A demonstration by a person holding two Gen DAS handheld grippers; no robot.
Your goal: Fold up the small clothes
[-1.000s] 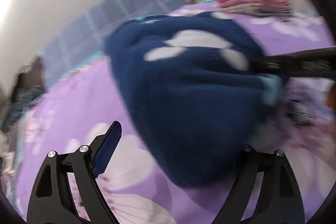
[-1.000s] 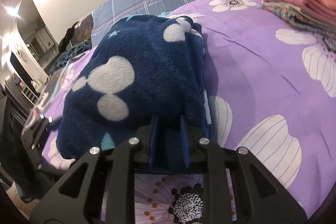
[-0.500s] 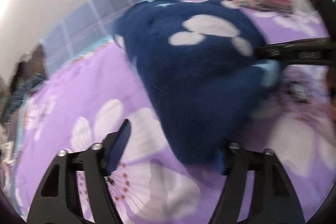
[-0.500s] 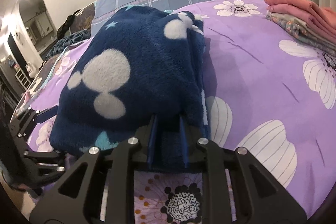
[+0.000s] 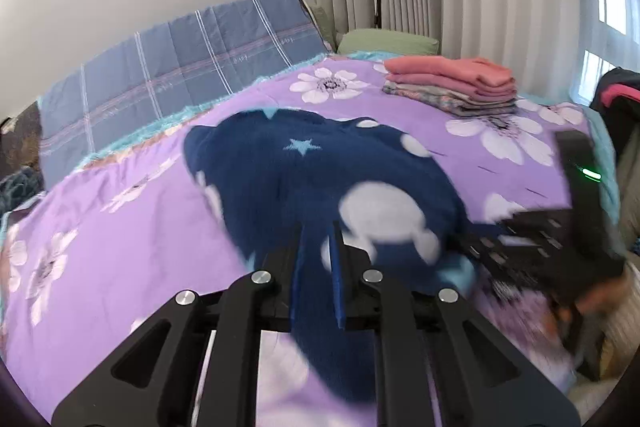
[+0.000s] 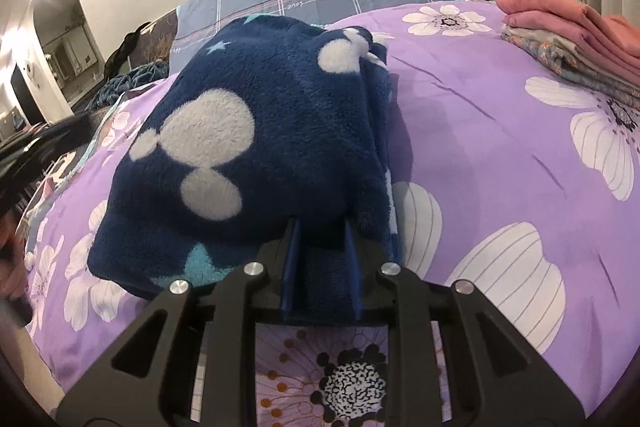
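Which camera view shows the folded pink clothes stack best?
The left wrist view: the whole folded stack sits unobstructed on the bedspread. The right wrist view crops it at the frame edge.

Fleece garment on the bed

The fleece garment lies on the bed; a stack of folded clothes sits behind it to the right.

Fuzzy fleece garment, smooth cotton bedspread, matt black plastic tongs
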